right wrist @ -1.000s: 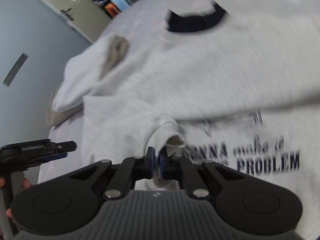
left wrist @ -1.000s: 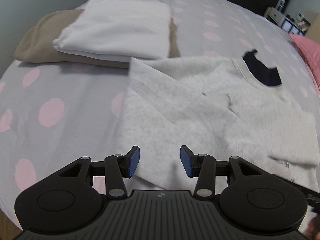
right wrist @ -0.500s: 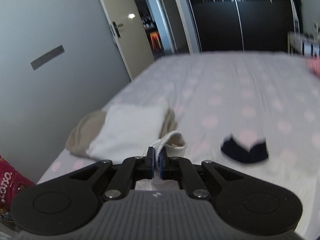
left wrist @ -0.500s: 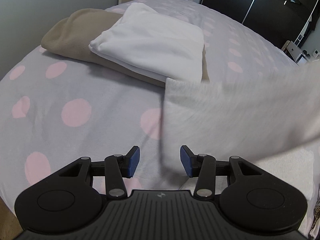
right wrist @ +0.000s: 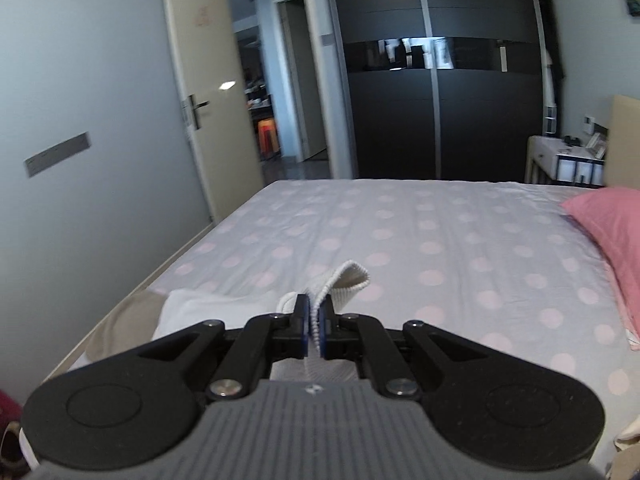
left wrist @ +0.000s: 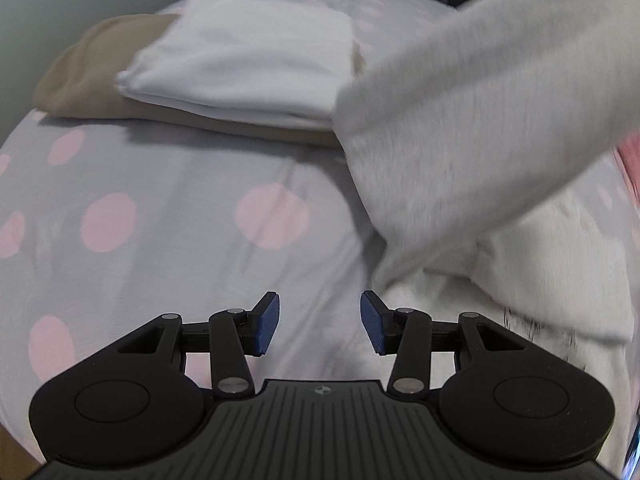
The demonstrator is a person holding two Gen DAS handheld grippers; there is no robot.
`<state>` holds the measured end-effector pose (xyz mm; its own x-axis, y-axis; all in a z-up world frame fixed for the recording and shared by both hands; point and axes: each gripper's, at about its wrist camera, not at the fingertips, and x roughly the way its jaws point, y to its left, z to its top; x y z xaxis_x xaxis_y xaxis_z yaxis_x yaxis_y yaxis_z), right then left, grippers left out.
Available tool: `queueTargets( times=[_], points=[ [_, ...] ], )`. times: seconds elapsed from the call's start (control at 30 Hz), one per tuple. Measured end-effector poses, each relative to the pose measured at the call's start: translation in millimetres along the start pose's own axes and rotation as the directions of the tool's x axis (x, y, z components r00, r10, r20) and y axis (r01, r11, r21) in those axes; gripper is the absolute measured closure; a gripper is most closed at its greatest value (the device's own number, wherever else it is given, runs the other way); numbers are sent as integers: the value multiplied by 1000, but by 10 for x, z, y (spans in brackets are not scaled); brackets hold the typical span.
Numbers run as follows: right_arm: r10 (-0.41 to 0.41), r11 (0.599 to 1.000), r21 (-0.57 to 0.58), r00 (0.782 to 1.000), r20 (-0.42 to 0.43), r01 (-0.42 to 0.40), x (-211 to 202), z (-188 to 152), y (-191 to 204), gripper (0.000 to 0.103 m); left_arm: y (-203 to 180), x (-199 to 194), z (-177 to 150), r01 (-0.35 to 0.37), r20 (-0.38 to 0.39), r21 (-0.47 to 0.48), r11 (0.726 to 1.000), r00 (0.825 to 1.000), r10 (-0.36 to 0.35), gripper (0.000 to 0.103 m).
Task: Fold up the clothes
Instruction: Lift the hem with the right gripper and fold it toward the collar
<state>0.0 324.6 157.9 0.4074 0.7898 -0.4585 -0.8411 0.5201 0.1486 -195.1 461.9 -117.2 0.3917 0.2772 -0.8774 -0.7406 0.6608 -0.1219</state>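
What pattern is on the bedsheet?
Pale grey bedsheet with round pink polka dots, clearest in the left wrist view.

Home bedroom: polka-dot bed, pink pillow, dark wardrobe, open door.

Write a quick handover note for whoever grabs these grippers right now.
Right gripper: shut on the sweatshirt's ribbed cuff, held up over the bed.
Left gripper: open, holding nothing, low over the sheet beside the sweatshirt.
Sleeve lifted, body on the bed.
Done: white and tan pieces folded, stacked.
Left: lay the sleeve across, finish folding, stack.
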Motion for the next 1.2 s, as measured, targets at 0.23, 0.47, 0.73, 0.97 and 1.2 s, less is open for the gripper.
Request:
queueTargets(
  times=[0.23,0.47,0.73,0.97,1.2],
  points=[
    [-92,994,60,996,2,92,-19,-85,-581,97,-231,420,-238,-14,-101,161,987,994,31,56],
    [-158,979,127,987,-23,160,-8,-295,-1189,97,-159,575,-310,-122,-182,155,980,972,150,57],
    [-122,973,189,991,-57,131,113,-475,-1488,97,-708,236,-373,-175,68,402,899,985,161,53],
    [-120,968,214,990,-79,135,182,-616,-1703,97,-1210,390,-403,-283,218,599,749,958,187,56],
    [-144,955,231,972,-187,186,258,-1257,-2197,97,-1090,582,-204,-262,135,544,797,965,224,65]
  ],
)
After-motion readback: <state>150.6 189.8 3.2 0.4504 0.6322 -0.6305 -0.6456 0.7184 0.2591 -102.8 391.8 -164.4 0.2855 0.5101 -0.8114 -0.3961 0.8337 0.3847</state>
